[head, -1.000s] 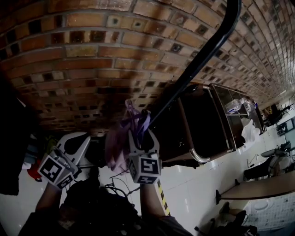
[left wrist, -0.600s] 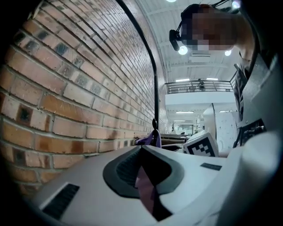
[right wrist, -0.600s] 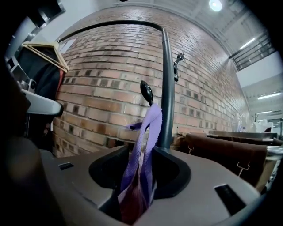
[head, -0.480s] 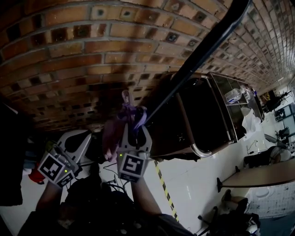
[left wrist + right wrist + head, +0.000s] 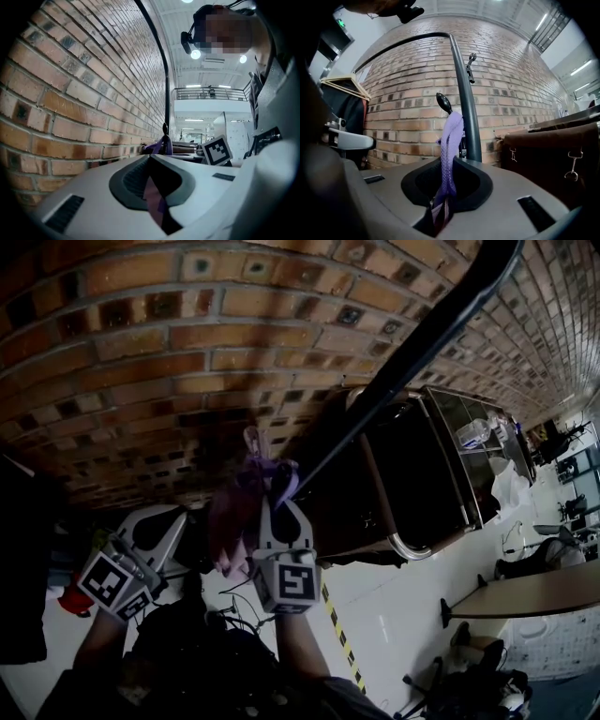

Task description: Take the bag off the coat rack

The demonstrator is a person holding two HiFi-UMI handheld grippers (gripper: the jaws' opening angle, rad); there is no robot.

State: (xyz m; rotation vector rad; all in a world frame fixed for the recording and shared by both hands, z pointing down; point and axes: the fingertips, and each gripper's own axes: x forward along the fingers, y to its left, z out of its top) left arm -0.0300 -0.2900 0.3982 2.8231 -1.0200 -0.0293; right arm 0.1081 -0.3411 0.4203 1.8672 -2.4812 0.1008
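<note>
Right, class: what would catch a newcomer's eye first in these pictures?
A purple strap hangs from a hook on the black coat rack before the brick wall. The right gripper has just been closing on that strap, which runs between its jaws. Beside it, the left gripper pinches pinkish fabric, seemingly the bag.

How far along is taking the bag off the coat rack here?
Done: the right gripper has just been closing its jaws on the purple strap; the left gripper pinches fabric of the pink bag. In hand: securing that grip. Left: the strap hangs over the hook of the coat rack, so lifting it clear and bringing the bag away remain.
</note>
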